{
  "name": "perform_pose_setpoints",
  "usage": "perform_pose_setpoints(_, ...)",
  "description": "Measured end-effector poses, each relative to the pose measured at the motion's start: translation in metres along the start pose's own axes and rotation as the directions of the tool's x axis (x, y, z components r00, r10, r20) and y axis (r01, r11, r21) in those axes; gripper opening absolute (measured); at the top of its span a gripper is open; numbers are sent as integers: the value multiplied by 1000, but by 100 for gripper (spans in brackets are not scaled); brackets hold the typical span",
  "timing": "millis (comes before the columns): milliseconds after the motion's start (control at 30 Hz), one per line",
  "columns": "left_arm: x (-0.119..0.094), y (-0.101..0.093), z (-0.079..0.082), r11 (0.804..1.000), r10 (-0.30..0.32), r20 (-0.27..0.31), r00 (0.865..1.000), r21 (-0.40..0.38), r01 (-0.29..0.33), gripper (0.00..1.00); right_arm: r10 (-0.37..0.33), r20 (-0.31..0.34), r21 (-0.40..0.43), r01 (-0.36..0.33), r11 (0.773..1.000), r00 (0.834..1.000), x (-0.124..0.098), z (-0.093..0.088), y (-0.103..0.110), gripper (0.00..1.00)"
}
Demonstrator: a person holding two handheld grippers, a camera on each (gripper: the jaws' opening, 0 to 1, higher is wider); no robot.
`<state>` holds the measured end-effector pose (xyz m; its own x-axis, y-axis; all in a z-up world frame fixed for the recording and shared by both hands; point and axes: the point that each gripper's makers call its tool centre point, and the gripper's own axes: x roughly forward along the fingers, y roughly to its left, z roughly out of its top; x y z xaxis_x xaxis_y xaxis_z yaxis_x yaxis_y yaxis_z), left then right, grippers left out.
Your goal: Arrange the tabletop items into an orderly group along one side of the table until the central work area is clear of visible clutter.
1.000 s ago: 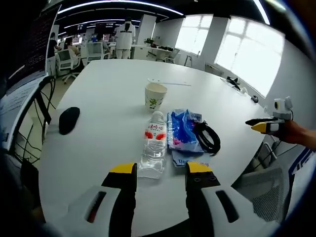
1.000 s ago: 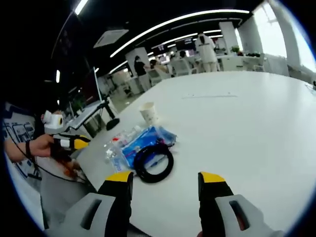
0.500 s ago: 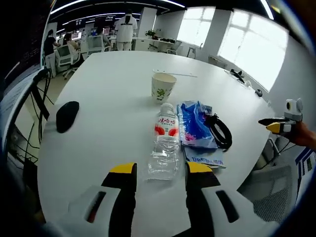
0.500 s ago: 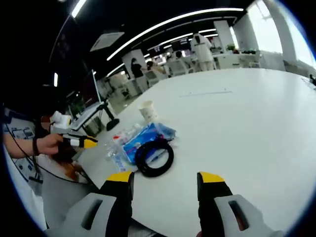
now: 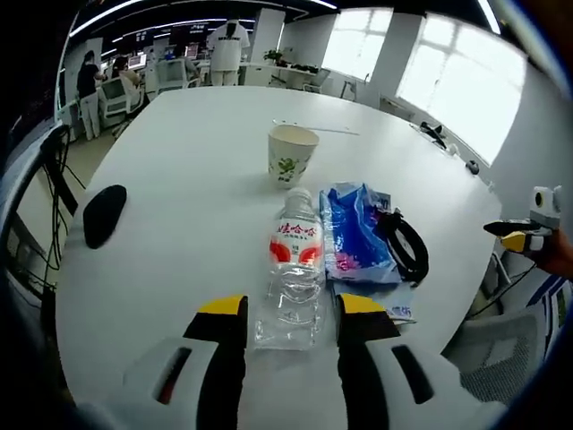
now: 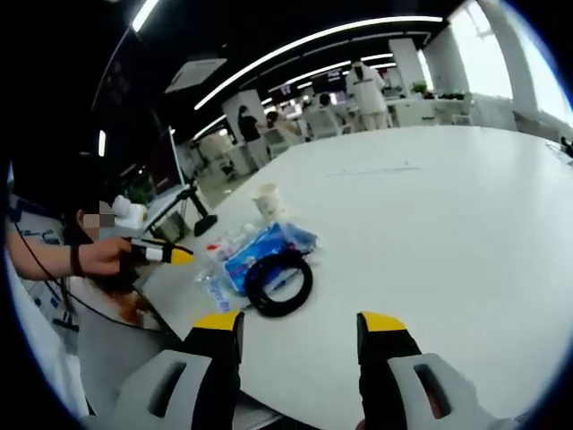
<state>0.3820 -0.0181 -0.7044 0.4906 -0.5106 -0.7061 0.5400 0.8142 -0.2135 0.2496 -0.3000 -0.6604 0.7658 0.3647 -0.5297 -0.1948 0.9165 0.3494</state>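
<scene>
The white table (image 5: 197, 170) stretches wide and bare beyond the cluster, which lies near its near edge. A clear plastic bottle (image 5: 293, 269) lies on its side, its base end between the spread jaws of the left gripper (image 5: 291, 311). Just beside it lies a blue packet (image 5: 354, 235), with a coiled black cable (image 5: 405, 246) resting on it. The paper cup (image 5: 292, 155) stands upright beyond; its contents cannot be told. The right gripper (image 6: 298, 325) hangs with jaws apart, gripping nothing, the cable (image 6: 278, 282) ahead of it.

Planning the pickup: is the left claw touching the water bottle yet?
Apart. In the left gripper view the open left claw flanks the bottle's base with white table visible either side.
</scene>
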Motion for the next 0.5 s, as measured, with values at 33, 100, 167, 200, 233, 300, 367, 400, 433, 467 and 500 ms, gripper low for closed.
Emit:
perform_pose_setpoints(33, 0, 0, 0, 1000, -1, -1, 1000, 0, 1, 38, 0, 0, 1, 0, 1000, 1000, -1, 0, 1, 51)
perform_pose_setpoints(100, 1, 0, 0, 1000, 0, -5, 1000, -3, 0, 38, 0, 1, 2, 0, 1000, 1000, -1, -1, 2, 51)
perform_pose_setpoints(167, 3, 2, -2, 1000, 2, -13, 1000, -6, -3, 38, 1, 0, 2, -1, 1000, 1000, -1, -1, 3, 51)
perform_pose_setpoints(200, 3, 1, -2, 1000, 1, -15, 1000, -9, -1, 38, 1, 0, 2, -1, 1000, 1000, -1, -1, 4, 51)
perform_pose_setpoints(233, 4, 1, -2, 1000, 1, -18, 1000, -12, -1, 38, 1, 2, 2, -1, 1000, 1000, -1, -1, 4, 51)
perform_pose_setpoints(300, 5, 2, -3, 1000, 2, -25, 1000, -9, -2, 38, 2, 5, 3, -2, 1000, 1000, -2, 0, 5, 51)
perform_pose_setpoints(367, 7, 2, -3, 1000, 1, -32, 999, -2, -1, 38, 0, 6, 4, 0, 1000, 1000, -2, 0, 6, 51)
perform_pose_setpoints(400, 8, 3, -4, 1000, 2, -40, 999, 1, -2, 38, 1, 7, 4, -1, 1000, 1000, -3, 0, 6, 51)
perform_pose_setpoints(433, 8, 2, -4, 1000, 1, -41, 999, 1, -1, 38, 0, 8, 3, 0, 1000, 1000, -3, 0, 7, 51)
perform_pose_setpoints(467, 9, 1, -4, 1000, -2, -42, 999, 1, 2, 38, -1, 9, 4, 1, 1000, 1000, -3, 0, 7, 51)
perform_pose_setpoints(500, 9, 0, -4, 1000, -5, -47, 999, 5, 5, 38, -1, 10, 5, 1, 1000, 1000, -3, 0, 8, 51)
